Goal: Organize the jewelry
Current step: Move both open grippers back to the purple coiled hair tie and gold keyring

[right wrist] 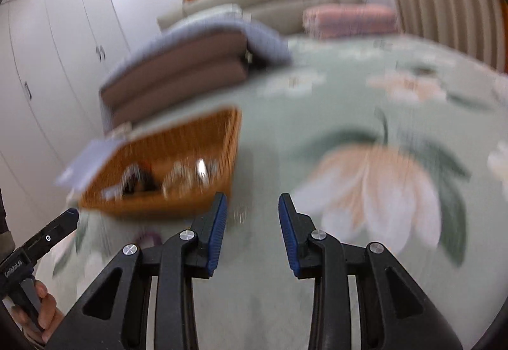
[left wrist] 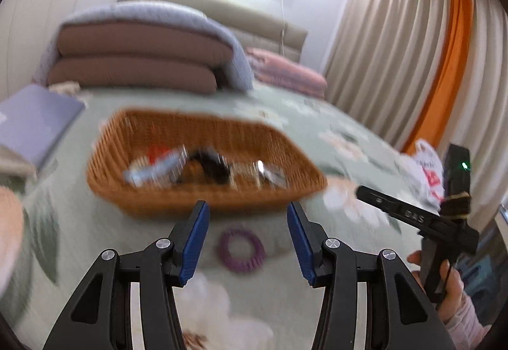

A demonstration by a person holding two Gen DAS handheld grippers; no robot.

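A purple ring-shaped bracelet (left wrist: 241, 250) lies on the green floral bedspread, just in front of a woven orange basket (left wrist: 152, 194). The basket holds several blurred small items, black, red, blue and shiny. My left gripper (left wrist: 247, 210) is open and hovers over the bracelet, which shows between its blue pads without touching them. My right gripper (right wrist: 253, 200) is also open, with nothing between its fingers. It hangs over bare bedspread just right of the basket (right wrist: 143, 207). A sliver of the purple bracelet (right wrist: 149, 237) shows at its lower left. Both views are motion-blurred.
Folded brown cushions under a blue blanket (left wrist: 143, 57) are stacked behind the basket, with a pink pillow (left wrist: 285, 70) further right. A lilac box (left wrist: 35, 124) lies at the left. A hand (left wrist: 444, 286) holds the other gripper's handle at the right. Curtains (left wrist: 397, 48) hang beyond the bed.
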